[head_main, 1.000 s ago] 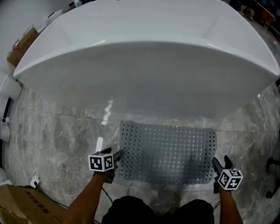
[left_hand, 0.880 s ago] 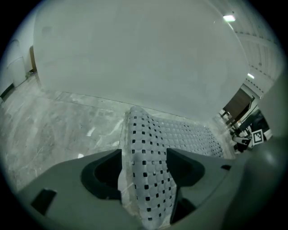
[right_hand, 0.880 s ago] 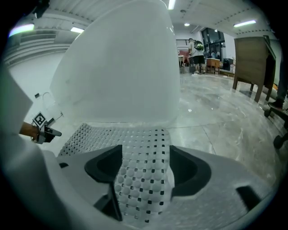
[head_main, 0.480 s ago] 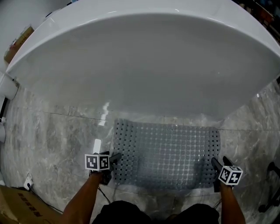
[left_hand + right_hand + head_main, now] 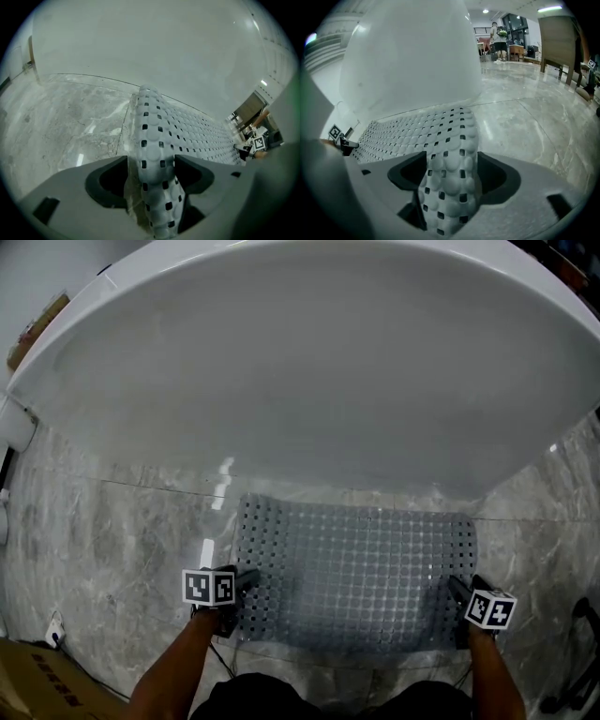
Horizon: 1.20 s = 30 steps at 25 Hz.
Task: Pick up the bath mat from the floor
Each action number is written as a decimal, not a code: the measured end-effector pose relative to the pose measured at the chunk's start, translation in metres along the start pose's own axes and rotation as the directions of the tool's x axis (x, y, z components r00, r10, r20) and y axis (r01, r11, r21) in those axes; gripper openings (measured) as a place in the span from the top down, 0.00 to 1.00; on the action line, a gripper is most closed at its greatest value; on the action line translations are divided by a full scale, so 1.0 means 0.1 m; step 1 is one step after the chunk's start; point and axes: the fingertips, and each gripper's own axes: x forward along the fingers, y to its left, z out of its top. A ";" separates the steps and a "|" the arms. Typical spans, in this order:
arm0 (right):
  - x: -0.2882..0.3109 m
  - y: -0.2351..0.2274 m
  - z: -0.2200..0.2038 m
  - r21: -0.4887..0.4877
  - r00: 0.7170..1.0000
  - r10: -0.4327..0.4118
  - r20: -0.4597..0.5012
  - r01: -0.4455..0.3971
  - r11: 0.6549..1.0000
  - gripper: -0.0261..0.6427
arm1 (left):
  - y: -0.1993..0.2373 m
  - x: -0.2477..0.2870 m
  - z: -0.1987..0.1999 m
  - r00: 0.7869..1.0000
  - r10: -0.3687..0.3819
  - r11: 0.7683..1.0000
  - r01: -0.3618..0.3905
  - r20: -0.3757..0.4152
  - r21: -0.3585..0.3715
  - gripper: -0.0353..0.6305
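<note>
A grey perforated bath mat (image 5: 356,568) lies flat on the marble floor in front of a white bathtub (image 5: 309,362). My left gripper (image 5: 246,579) sits at the mat's left near corner, my right gripper (image 5: 457,589) at its right near corner. In the left gripper view the mat's edge (image 5: 154,140) bulges up between the wide jaws of the left gripper (image 5: 151,176), with floor showing beside one pad. In the right gripper view the mat's edge (image 5: 450,140) fills the gap of the right gripper (image 5: 452,176), whose jaws also stand wide.
The tub's curved wall overhangs the mat's far edge. A cardboard box (image 5: 37,685) and a cable plug (image 5: 54,632) lie at the near left. Chairs and people (image 5: 499,40) stand far off across the polished floor (image 5: 534,117).
Both grippers have slid inward onto the mat's short edges, so each edge now sits between the jaws. The head view has tipped closer to the tub.
</note>
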 end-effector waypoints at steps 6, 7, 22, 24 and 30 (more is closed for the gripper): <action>0.04 -0.01 -0.03 -0.007 0.999 -0.034 -0.016 0.034 0.999 0.53 | -0.04 0.02 0.03 0.998 0.064 0.996 -0.064 0.002 0.069 0.57; 0.03 -0.02 -0.03 -0.010 0.999 -0.034 -0.017 0.034 0.999 0.57 | -0.05 0.02 0.03 0.998 0.066 0.995 -0.066 0.005 0.074 0.58; -0.22 0.45 0.13 -0.118 0.993 0.091 0.070 -0.082 0.990 0.87 | -0.34 -0.12 0.10 0.995 -0.038 0.991 0.027 0.087 0.128 0.76; -0.30 0.52 0.16 -0.133 0.990 0.109 0.092 -0.096 0.986 0.88 | -0.41 -0.18 0.10 0.993 -0.048 0.988 0.032 0.104 0.149 0.78; -0.63 0.70 0.26 -0.146 0.971 0.171 0.167 -0.147 0.978 0.89 | -0.63 -0.47 0.23 0.981 -0.067 0.976 0.026 0.183 0.216 0.81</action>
